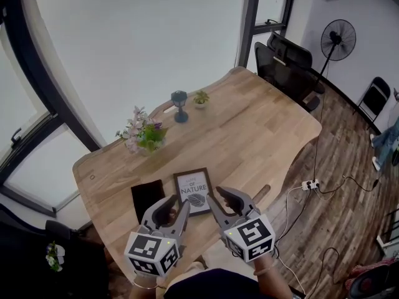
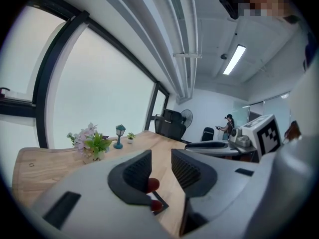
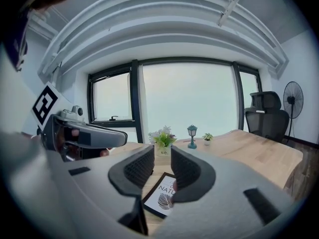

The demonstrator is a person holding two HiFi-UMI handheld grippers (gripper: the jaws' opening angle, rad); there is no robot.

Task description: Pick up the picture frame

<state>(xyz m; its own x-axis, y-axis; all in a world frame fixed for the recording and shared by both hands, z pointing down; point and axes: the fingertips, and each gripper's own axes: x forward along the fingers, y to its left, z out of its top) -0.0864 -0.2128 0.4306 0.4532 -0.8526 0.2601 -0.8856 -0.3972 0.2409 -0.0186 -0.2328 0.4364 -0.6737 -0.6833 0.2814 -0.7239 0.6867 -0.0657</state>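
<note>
The picture frame (image 1: pixel 193 192), black-edged with a white print of a leaf and lettering, lies flat near the front edge of the wooden table (image 1: pixel 249 129). My left gripper (image 1: pixel 179 202) hovers just at the frame's lower left, jaws apart with nothing between them. My right gripper (image 1: pixel 215 194) hangs at the frame's lower right, also open and empty. In the right gripper view the picture frame (image 3: pixel 162 197) shows below the gap of the right gripper (image 3: pixel 162 158). In the left gripper view only a dark corner of the frame (image 2: pixel 159 204) shows under the left gripper (image 2: pixel 161 161).
A flat black rectangle (image 1: pixel 148 198) lies just left of the frame. Further back stand a flower pot (image 1: pixel 144 136), a small blue lamp figure (image 1: pixel 180 106) and a tiny plant (image 1: pixel 201 98). Black office chairs (image 1: pixel 283 58) and a fan (image 1: pixel 338 39) stand beyond the table.
</note>
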